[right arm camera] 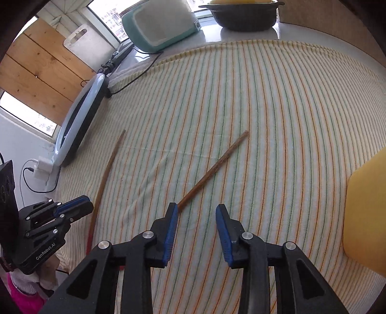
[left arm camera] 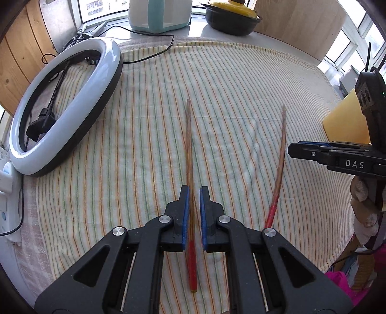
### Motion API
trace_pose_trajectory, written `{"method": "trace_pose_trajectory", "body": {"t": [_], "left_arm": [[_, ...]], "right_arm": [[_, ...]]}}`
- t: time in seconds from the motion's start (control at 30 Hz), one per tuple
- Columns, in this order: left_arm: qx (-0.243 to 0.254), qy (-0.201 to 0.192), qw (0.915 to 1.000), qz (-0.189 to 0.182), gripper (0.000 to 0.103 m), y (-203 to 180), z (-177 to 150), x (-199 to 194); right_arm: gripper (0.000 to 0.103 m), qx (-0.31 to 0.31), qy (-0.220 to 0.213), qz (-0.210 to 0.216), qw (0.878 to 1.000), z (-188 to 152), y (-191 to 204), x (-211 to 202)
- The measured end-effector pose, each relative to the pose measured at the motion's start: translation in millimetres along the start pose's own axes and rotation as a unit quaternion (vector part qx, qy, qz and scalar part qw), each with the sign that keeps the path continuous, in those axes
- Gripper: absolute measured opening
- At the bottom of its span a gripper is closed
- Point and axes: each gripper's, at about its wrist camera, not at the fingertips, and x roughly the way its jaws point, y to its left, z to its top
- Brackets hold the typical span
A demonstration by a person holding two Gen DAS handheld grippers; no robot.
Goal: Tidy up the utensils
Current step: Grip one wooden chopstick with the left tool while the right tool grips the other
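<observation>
Two wooden chopsticks with red ends lie apart on the striped cloth [left arm camera: 144,120]. My left gripper [left arm camera: 194,193] hangs shut just above one chopstick [left arm camera: 189,145], which shows through the narrow slit between the blue pads without being pinched. The right wrist view shows that gripper [right arm camera: 86,205] from the side, beside the same chopstick [right arm camera: 108,169]. My right gripper [right arm camera: 196,217] is open with only cloth between its pads. The other chopstick [right arm camera: 212,169] runs away from its left fingertip. In the left wrist view the right gripper [left arm camera: 293,149] reaches in beside this chopstick [left arm camera: 277,186].
A white ring light [left arm camera: 65,103] with a black cable lies on the cloth at the left. A yellow board [right arm camera: 366,212] sits at the right edge. A teal and white appliance [left arm camera: 159,14] and a black pot with a yellow lid [left arm camera: 231,19] stand at the back.
</observation>
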Motion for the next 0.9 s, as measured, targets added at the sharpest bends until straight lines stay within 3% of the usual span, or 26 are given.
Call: {"method": "trace_pose_trajectory", "body": {"t": [0.17, 0.33, 0.4, 0.53, 0.77, 0.83, 0.9], "left_arm": [[0.003, 0.014, 0.9998, 0.017, 0.006, -0.6, 20.7, 18.7], [0.011, 0.014, 0.9992, 0.037, 0.006, -3.5, 32.5, 33.4], [0.015, 0.008, 0.9991, 0.039, 0.006, -3.9, 35.2, 35.1], [0.000, -0.002, 0.9997, 0.024, 0.004, -0.2, 38.5, 35.5], [-0.022, -0.040, 0.9989, -0.004, 0.004, 6.2, 33.9, 4.5], [-0.018, -0.040, 0.9990, -0.003, 0.004, 5.4, 33.9, 1.8], [-0.013, -0.039, 0.9992, 0.000, 0.004, 5.1, 34.4, 2.4]], "right_arm": [[0.030, 0.053, -0.010, -0.010, 0.998, 8.5, 2.6, 5.8], [0.026, 0.047, -0.023, -0.046, 0.998, 18.0, 12.9, 10.4], [0.013, 0.032, -0.027, -0.060, 0.997, 22.4, 17.8, 12.5], [0.001, 0.021, -0.024, -0.043, 0.999, 27.0, 21.3, 15.0], [0.000, -0.006, -0.017, -0.013, 1.000, 24.2, 28.1, 6.8], [0.004, 0.023, -0.007, -0.006, 1.000, 23.8, 22.2, 9.4], [0.038, 0.056, 0.000, 0.002, 0.998, 23.6, 14.3, 13.0]]}}
